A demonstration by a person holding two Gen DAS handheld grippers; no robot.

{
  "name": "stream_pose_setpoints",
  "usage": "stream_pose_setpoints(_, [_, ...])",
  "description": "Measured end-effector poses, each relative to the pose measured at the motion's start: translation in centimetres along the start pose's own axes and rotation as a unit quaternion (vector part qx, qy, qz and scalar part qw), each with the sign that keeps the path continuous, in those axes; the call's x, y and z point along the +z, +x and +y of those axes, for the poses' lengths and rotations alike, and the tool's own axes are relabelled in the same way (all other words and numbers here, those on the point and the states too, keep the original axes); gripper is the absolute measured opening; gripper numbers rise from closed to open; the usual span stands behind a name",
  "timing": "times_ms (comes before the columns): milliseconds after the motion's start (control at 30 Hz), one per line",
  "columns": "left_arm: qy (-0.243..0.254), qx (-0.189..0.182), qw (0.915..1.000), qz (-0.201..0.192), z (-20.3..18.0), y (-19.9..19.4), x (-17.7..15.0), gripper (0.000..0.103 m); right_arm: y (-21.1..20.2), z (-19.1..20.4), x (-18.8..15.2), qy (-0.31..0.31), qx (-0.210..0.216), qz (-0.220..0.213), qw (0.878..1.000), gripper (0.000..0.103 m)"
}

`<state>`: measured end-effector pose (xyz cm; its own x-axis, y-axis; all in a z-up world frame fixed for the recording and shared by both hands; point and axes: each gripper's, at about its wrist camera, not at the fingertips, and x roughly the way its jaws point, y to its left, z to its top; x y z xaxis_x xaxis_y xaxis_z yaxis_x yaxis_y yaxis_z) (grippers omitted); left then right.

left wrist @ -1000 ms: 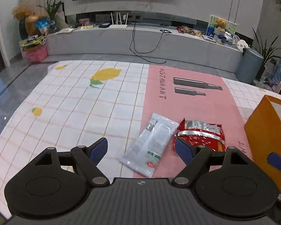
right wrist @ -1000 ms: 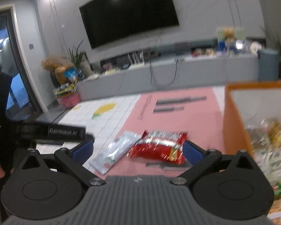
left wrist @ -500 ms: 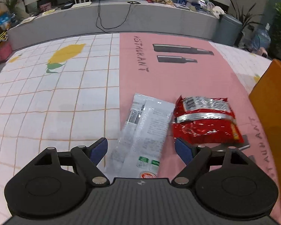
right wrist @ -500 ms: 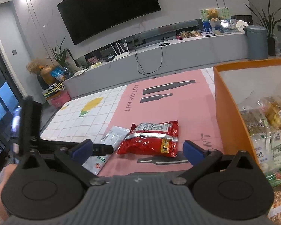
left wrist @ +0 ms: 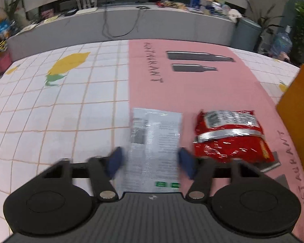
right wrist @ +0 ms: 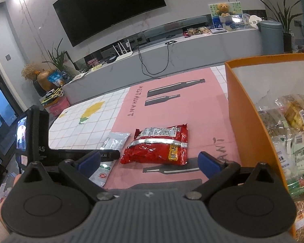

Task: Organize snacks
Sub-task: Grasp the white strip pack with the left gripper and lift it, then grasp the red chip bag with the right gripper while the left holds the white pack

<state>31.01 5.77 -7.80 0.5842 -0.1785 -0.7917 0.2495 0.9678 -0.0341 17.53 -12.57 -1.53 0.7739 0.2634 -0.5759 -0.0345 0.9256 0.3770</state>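
Observation:
A silver-white snack packet (left wrist: 156,141) lies flat on the tablecloth, with a red snack bag (left wrist: 231,135) to its right. My left gripper (left wrist: 152,162) is low over the silver packet, its blue fingers (left wrist: 116,161) straddling the packet's near half, still apart and blurred. My right gripper (right wrist: 150,162) is open and empty just in front of the red bag (right wrist: 158,145). The silver packet (right wrist: 113,141) shows partly behind the left gripper body (right wrist: 71,154). An orange box (right wrist: 243,109) at the right holds several snack packs.
The tablecloth (left wrist: 71,105) is white grid on the left and pink on the right. The orange box's wall (left wrist: 298,109) stands at the right edge of the left wrist view. A grey TV bench (right wrist: 172,48) runs behind the table.
My left gripper moved forward and down over the silver packet, and its fingers have narrowed around it. My right gripper shifted closer to the red bag and stays open.

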Motion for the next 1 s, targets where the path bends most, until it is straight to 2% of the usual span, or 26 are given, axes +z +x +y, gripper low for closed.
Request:
stream_pose_setpoints(133, [-0.008, 0.017, 0.9998, 0.003, -0.5, -0.1, -0.2, 0.058, 0.0, -0.2, 0.1, 0.007, 0.002, 0.005, 1.000, 0.100])
stream_pose_setpoints(200, [-0.027, 0.027, 0.9992, 0.009, -0.5, -0.4, -0.3, 0.058, -0.2, -0.2, 0.2, 0.004, 0.004, 0.005, 1.000, 0.100])
stream_pose_setpoints(300, [-0.060, 0.046, 0.9971, 0.012, -0.4, -1.1, -1.2, 0.058, -0.5, 0.0, 0.2, -0.015, 0.003, 0.004, 1.000, 0.100])
stream_pose_setpoints(433, [-0.075, 0.068, 0.9948, 0.012, -0.9, -2.2, -2.3, 0.057, -0.8, 0.5, 0.1, -0.043, 0.000, 0.001, 0.999, 0.100])
stream_pose_setpoints(567, [-0.111, 0.076, 0.9909, 0.005, -0.7, -3.6, -3.2, 0.056, -0.8, 1.0, -0.1, -0.053, 0.011, 0.007, 0.999, 0.100])
stream_pose_setpoints(700, [-0.121, 0.099, 0.9877, 0.000, -0.3, -5.5, -4.0, 0.055, -0.8, 1.4, -0.2, -0.058, 0.023, 0.006, 0.998, 0.100])
stream_pose_setpoints(867, [-0.146, 0.093, 0.9843, -0.033, 0.6, -8.9, -4.6, 0.055, -0.1, 1.7, -0.2, -0.056, 0.027, 0.012, 0.998, 0.100])
stream_pose_setpoints(1000, [-0.162, 0.068, 0.9830, -0.052, 1.2, -10.4, -4.5, 0.055, 1.2, 2.1, -0.4, -0.063, -0.002, 0.009, 0.998, 0.100])
